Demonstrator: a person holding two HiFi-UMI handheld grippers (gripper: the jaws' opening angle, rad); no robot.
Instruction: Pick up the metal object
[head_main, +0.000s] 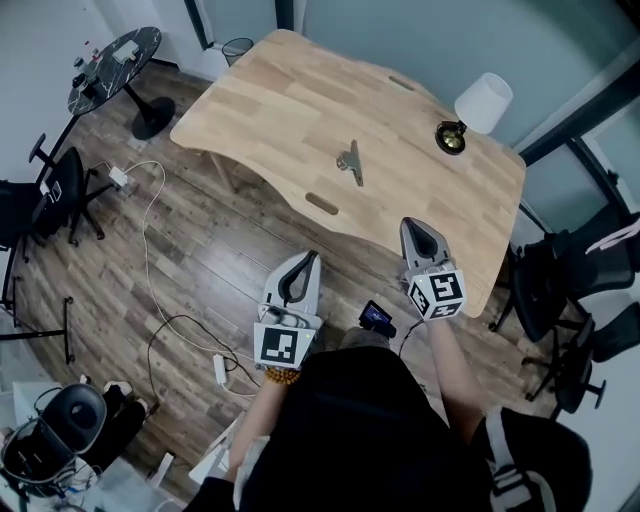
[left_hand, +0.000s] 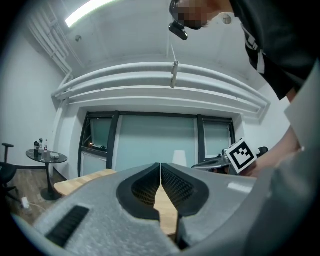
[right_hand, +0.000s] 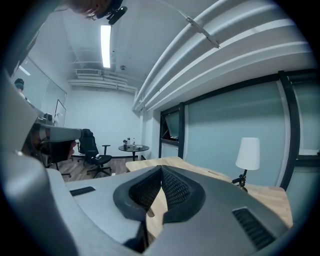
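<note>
The person's black top (head_main: 350, 430) fills the bottom of the head view, with a tool held out in each hand. The left tongs (head_main: 311, 260) are clenched: in the left gripper view their ribbed pads meet tip to tip with nothing between them. They hang over the wood floor (head_main: 200, 270), just short of the near edge of the counter (head_main: 280, 100). The right tongs (head_main: 406, 225) are clenched too and just as empty, and their tip lies over the counter's near edge. Between the two tools, close to the person, sits a small black device (head_main: 377, 318), too small to tell what it is. A white cable (head_main: 148, 240) loops over the floor to the left.

Further in, an oval slot (head_main: 321, 203) is set into the pale wood. Just past it, the metal object (head_main: 351, 161) lies flat near the middle of the counter, well apart from both tongs, with nothing touching it. A lamp (head_main: 484, 102) with a white shade stands at the counter's far right corner. A black office chair (head_main: 55, 190) stands off to the left. Other black chairs (head_main: 560, 290) crowd the right side. In the far left corner is a round dark table (head_main: 115, 68) with small things on it.
</note>
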